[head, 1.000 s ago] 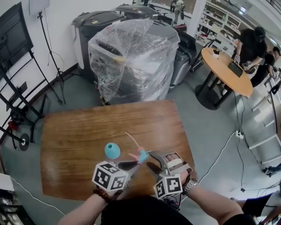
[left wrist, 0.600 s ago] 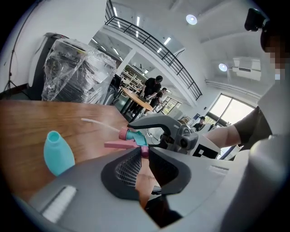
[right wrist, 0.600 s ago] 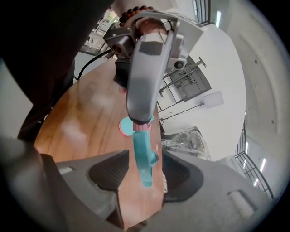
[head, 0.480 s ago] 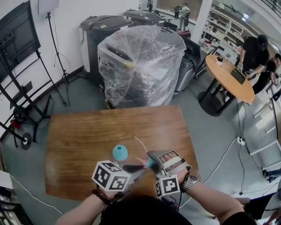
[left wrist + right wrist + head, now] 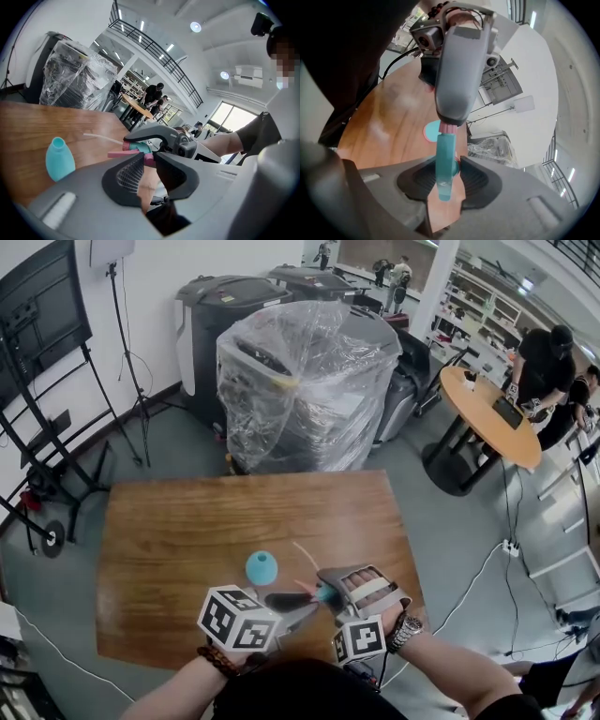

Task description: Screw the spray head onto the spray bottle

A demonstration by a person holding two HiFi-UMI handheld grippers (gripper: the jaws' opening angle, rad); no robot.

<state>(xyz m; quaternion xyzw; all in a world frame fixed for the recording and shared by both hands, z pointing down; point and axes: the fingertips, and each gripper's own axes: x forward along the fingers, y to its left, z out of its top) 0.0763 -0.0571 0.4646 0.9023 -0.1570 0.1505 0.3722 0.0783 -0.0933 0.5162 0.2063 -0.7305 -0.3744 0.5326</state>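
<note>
A teal spray bottle (image 5: 262, 567) stands open-necked on the wooden table (image 5: 169, 521), also in the left gripper view (image 5: 60, 159). The teal and pink spray head (image 5: 323, 593) hangs above the near edge, its white dip tube (image 5: 305, 554) pointing away. My left gripper (image 5: 305, 604) is shut on the head's pink trigger end (image 5: 149, 159). My right gripper (image 5: 326, 585) has just been closing its jaws, and the head's teal body (image 5: 445, 164) lies between them with both pads against it. The bottle sits apart, left of and beyond both grippers.
Behind the table stands a plastic-wrapped machine (image 5: 300, 371) beside dark bins. A black stand (image 5: 37, 427) is at the left. People sit at a round table (image 5: 487, 404) to the right. A cable (image 5: 478, 568) runs over the floor at the table's right.
The right gripper's jaws have narrowed onto the spray head's teal body. Both grippers stay together over the table's near edge. The bottle stands where it was.
</note>
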